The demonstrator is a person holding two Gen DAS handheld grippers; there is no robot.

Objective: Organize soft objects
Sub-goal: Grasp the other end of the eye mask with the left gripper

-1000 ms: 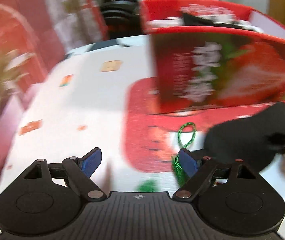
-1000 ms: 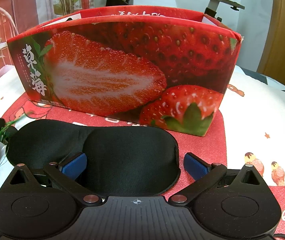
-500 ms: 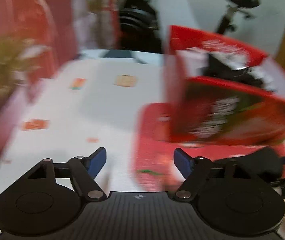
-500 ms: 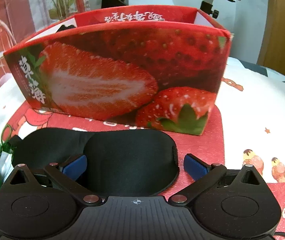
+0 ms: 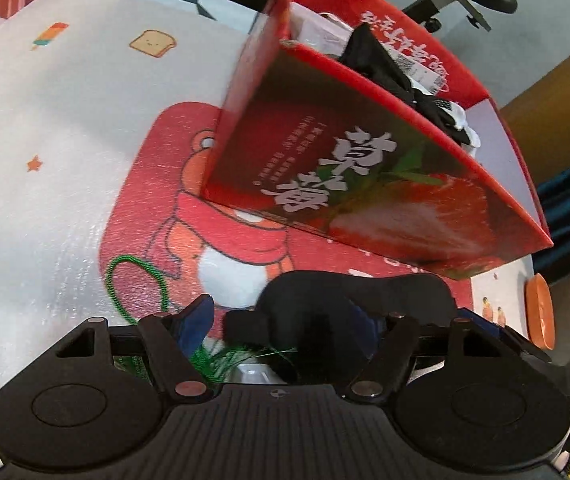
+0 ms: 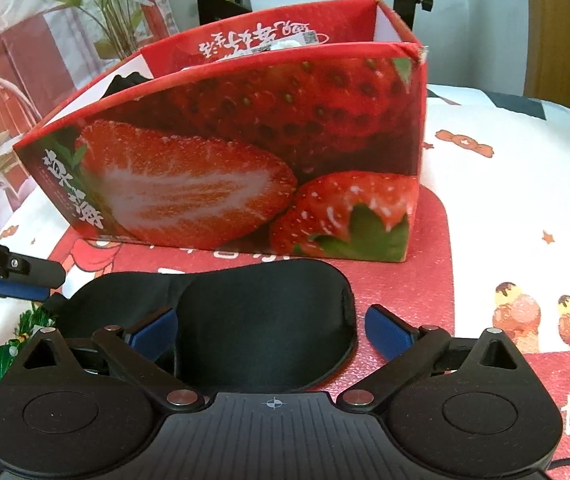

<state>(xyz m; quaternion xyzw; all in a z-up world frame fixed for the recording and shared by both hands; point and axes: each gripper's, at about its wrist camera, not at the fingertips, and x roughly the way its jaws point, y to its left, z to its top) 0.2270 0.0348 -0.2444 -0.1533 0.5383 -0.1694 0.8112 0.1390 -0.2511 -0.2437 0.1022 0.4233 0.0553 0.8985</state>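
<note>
Sleep mask [image 6: 253, 320]: black, padded, laid flat on the red mat just in front of the strawberry box; one eye cup lies between the fingers of the right hand-held gripper, the other end reaches toward the left hand-held gripper.
Right hand-held gripper [image 6: 271, 330]: jaws are held apart; the left blue pad [image 6: 153, 330] is seen at the mask's middle fold, the right blue pad stands clear of the mask's edge; no pressing is shown.
Left hand-held gripper [image 5: 285, 320]: jaws have just been closing and are still parted; the mask's end [image 5: 325, 312] is placed between them, overlapping the right-side finger; contact cannot be told.
Green ornament [image 5: 225, 354]: tinsel-like piece with a green loop of cord [image 5: 133, 276], lying beside the mask's end, below the left hand-held gripper.
Strawberry box [image 6: 245, 160]: red open-topped carton printed with strawberries and white characters; dark and white fabric items [image 5: 397, 76] are seen inside.
Red mat [image 6: 425, 280]: cartoon-printed, carrying box and mask.
Table [image 5: 45, 140]: covered in white cloth with small printed toast, popsicle and star motifs.
Room: potted plant [image 6: 97, 12] and black metal stands behind the box; wooden panel at the right.
</note>
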